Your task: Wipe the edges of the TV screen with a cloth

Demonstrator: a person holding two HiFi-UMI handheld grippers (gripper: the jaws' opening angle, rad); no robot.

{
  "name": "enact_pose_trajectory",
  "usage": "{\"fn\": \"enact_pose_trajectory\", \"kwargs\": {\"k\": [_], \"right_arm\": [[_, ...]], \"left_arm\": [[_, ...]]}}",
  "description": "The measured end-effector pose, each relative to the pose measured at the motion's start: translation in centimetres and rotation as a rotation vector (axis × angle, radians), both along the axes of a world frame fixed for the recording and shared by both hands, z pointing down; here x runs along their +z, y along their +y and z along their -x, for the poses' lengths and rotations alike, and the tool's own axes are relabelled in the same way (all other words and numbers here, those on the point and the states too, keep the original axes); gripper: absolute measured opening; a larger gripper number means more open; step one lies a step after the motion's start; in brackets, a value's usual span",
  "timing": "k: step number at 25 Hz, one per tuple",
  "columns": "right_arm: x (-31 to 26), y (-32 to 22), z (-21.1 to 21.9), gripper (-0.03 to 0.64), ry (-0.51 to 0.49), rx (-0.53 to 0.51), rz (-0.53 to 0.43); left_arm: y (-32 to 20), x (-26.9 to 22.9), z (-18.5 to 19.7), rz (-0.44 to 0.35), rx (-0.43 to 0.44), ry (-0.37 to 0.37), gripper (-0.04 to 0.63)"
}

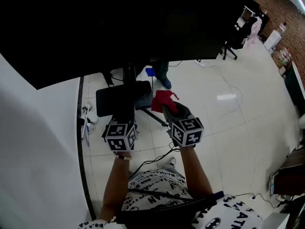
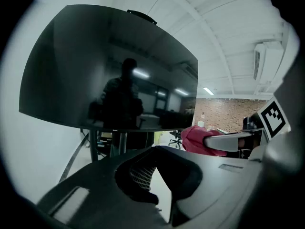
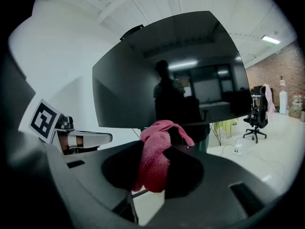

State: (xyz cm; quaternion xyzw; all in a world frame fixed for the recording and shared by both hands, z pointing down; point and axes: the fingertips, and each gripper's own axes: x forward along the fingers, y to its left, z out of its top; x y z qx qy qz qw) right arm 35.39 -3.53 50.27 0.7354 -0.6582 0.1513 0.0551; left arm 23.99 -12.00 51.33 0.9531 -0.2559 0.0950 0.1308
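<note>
Standing in front of the TV [image 1: 119, 27], looking steeply down past its lower edge.

Carrying the cloth [image 3: 155, 161] in the right gripper [image 3: 153, 173]: jaws clamping tight on the bunched red cloth, a loose fold sticking out ahead toward the TV. Hanging below the TV's lower edge, cloth apart from it, touching neither screen nor frame.

Holding the left gripper [image 2: 153, 175] just beside the right one, also below the TV, jaws drawn together with nothing between them.

Judging progress: cloth gripped and ready, but no edge being wiped at this moment. Seeing no marks on the TV to tell a cleaned edge from an uncleaned one, so treating bottom, both sides and top as all remaining.
</note>
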Motion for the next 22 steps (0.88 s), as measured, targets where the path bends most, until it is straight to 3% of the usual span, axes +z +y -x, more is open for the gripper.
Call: {"fn": "enact_pose_trajectory", "kwargs": {"k": [6, 12, 22], "right_arm": [[0.5, 0.0, -1.1, 0.129, 0.004, 0.031, 0.004], [0.2, 1.3, -5.6, 0.130, 0.052, 0.131, 0.009], [0.7, 5.6, -18.6, 0.130, 0.102, 0.370, 0.001]], "left_arm": [[0.5, 1.1, -1.7, -0.003, 0.042, -0.025, -0.014], [2.6, 1.2, -6.0, -0.009, 0.140, -0.018, -0.014], [5.3, 0.2, -19.1, -0.025, 0.287, 0.016, -0.014]]}}
